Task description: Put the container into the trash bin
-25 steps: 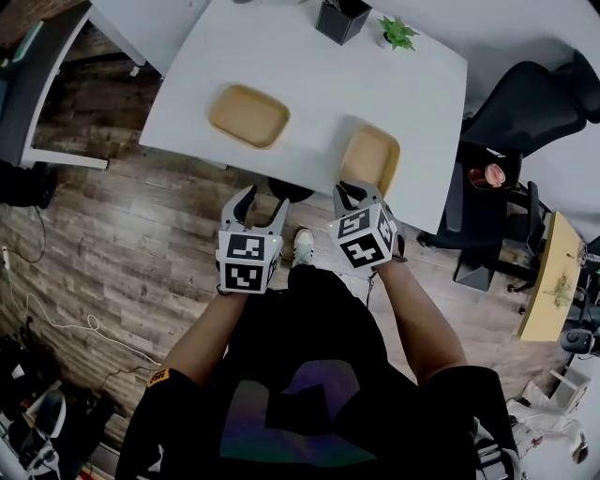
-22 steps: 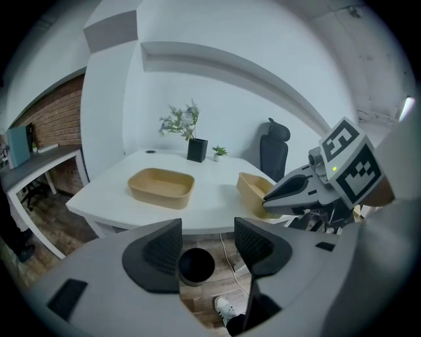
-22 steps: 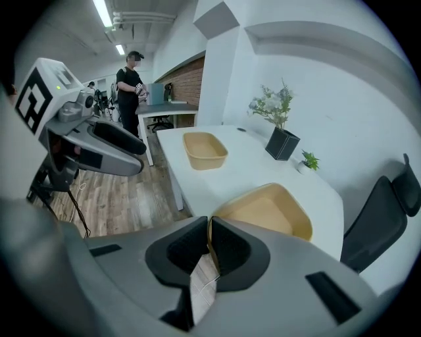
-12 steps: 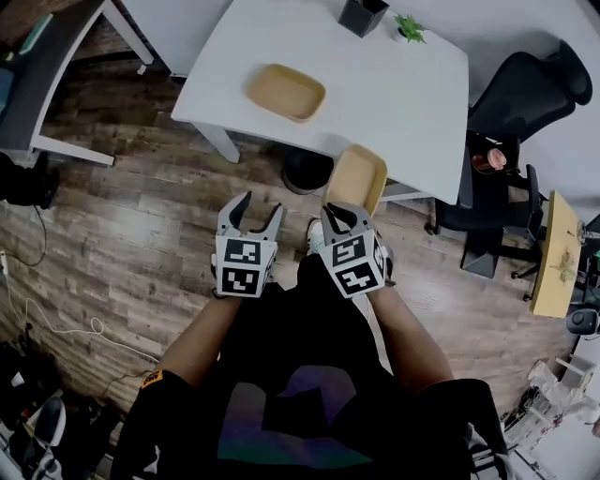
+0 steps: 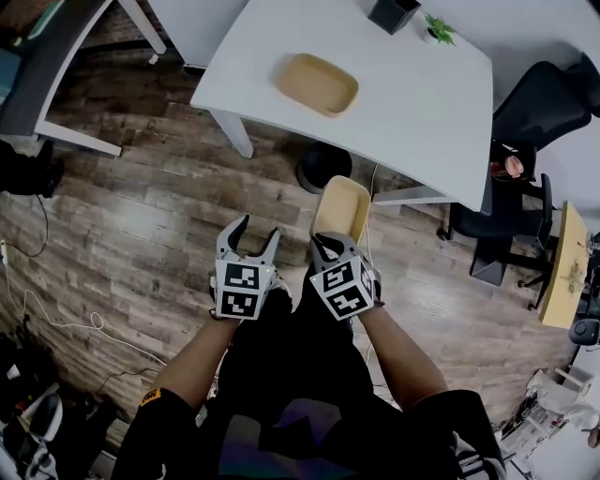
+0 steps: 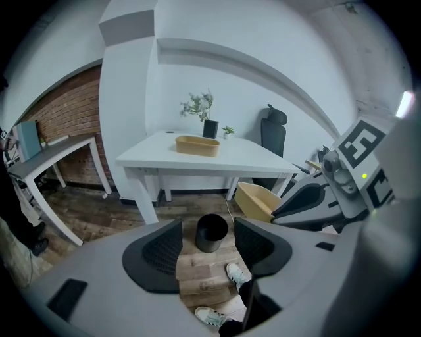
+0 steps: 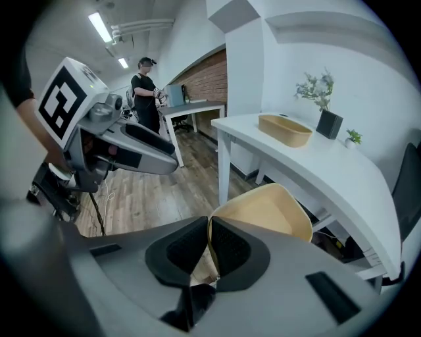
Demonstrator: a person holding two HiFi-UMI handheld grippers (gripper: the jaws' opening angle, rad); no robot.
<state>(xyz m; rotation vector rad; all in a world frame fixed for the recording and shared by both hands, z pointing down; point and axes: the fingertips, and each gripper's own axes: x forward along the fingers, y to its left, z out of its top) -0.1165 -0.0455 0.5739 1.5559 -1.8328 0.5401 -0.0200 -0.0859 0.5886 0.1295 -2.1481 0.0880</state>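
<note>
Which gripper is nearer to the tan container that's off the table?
Right. The right gripper is shut on the tan container at its near rim; the left gripper hangs open beside it, not touching.

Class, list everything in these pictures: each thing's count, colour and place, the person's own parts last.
held container: one, tan, in the right gripper, above the floor
second container: one, tan, on the table
table: one, white, ahead
trash bin: one, black, on the floor by the table
pot: one, black, table's far edge
plant: one, green, beside the pot
office chair: one, black, right of table
left gripper: one, grey, jaws apart, empty
right gripper: one, grey, shut on the held container's rim
</note>
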